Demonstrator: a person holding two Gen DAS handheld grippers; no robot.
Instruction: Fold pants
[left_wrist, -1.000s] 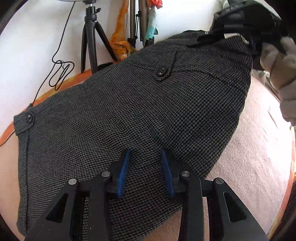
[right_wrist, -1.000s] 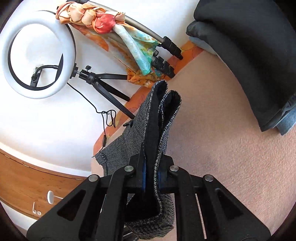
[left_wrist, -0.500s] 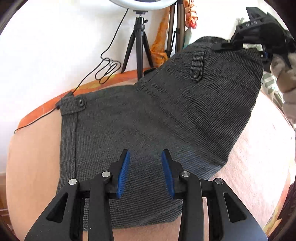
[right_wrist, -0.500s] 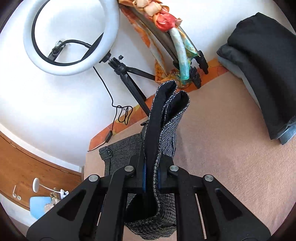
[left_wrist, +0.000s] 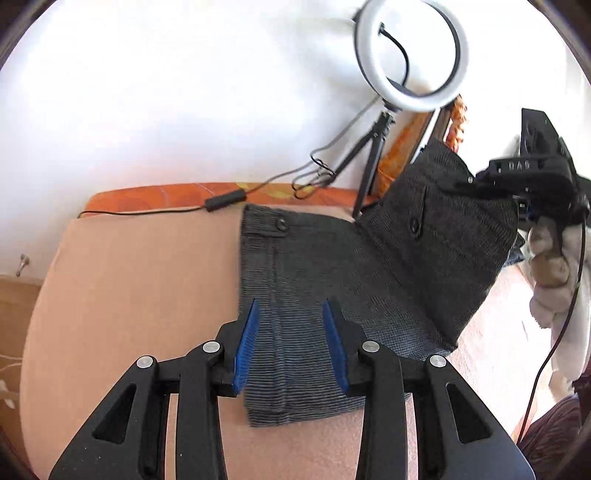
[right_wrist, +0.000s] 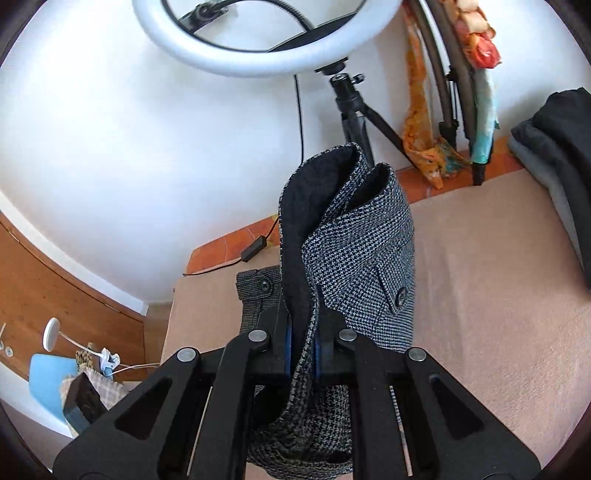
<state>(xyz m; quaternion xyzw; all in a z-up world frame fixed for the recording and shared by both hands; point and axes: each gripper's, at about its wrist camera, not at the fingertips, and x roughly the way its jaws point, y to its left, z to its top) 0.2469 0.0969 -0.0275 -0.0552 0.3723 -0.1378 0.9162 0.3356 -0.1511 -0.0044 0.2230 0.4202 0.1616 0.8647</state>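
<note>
Grey houndstooth pants (left_wrist: 314, 266) lie on a pinkish-beige bed (left_wrist: 129, 295). Their right side is lifted off the bed. In the left wrist view my right gripper (left_wrist: 476, 182) pinches the raised top corner, with a hand (left_wrist: 550, 258) behind it. The right wrist view shows that gripper (right_wrist: 303, 343) shut on a doubled fold of the pants (right_wrist: 362, 258), which stands up past the fingertips with its dark lining showing. My left gripper (left_wrist: 291, 343) hovers open over the flat left part of the pants near a seam. Nothing is between its blue pads (left_wrist: 245, 347).
A ring light on a tripod (left_wrist: 410, 59) stands against the white wall behind the bed. Its cable with an inline switch (left_wrist: 225, 201) runs along the orange bed edge. Scarves (right_wrist: 424, 140) hang on poles. Dark folded clothes (right_wrist: 554, 147) lie far right. A blue chair (right_wrist: 48, 376) stands left.
Both grippers have pulled back and up and rolled. The right one has carried the pants' raised side higher. The left one now hovers over the pants' left edge instead of their middle.
</note>
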